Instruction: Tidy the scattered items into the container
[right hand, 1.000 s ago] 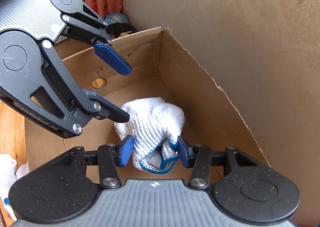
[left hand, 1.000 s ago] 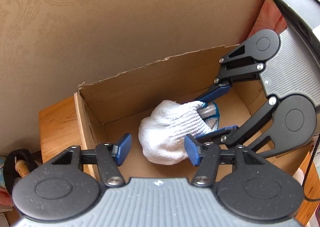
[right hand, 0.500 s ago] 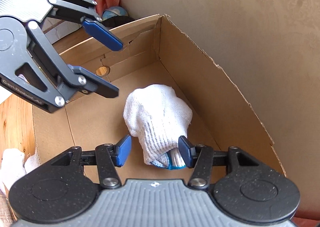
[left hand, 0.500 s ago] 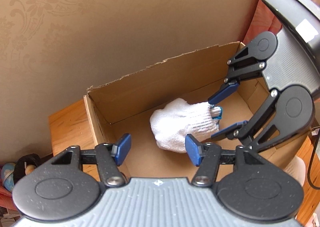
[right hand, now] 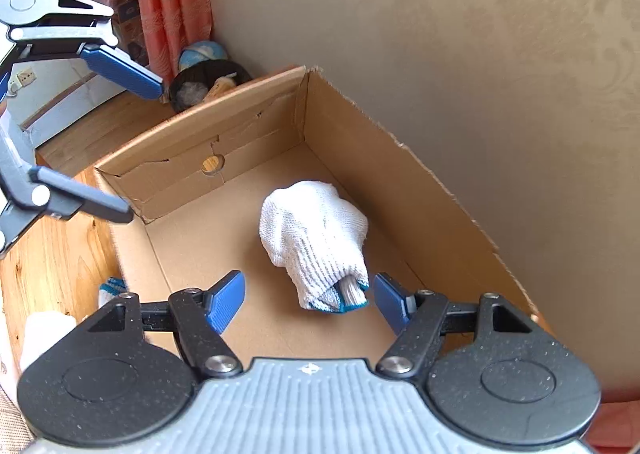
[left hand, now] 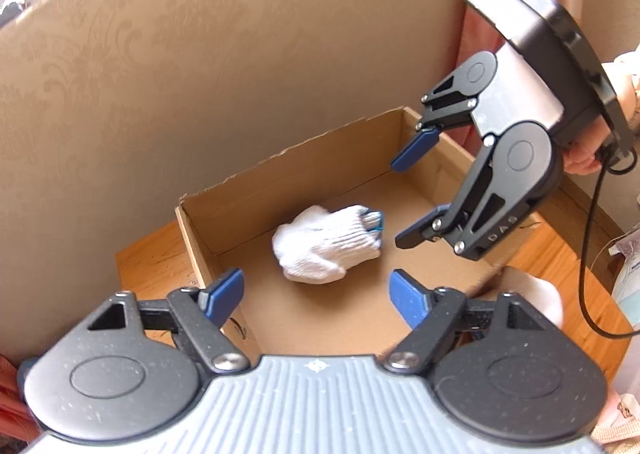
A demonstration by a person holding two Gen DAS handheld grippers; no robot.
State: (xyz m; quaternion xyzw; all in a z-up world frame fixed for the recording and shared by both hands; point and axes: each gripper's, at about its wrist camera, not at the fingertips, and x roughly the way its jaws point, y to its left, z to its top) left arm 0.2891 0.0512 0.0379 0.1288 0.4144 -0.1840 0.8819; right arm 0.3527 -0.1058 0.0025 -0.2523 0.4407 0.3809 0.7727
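While the rolled white glove (right hand: 314,240) lies loose on the floor of the cardboard box (right hand: 400,169), touched by neither tool, we count that item as tidied. Our right gripper (right hand: 308,300) hangs above the box with its jaws spread wide, the glove's blue-edged cuff between them but untouched; our left gripper (left hand: 316,294) is likewise spread and empty, held over the near edge of the box.

Beside the box, on the wooden table (right hand: 52,266), another white glove (right hand: 112,288) shows its blue cuff, so we judge the job unfinished. What could trip us up, we think, is the crowding: both tools sit close over one opening, and a swing toward that outside glove could clip a cardboard wall, shove the light box along the table, or knock gripper against gripper.
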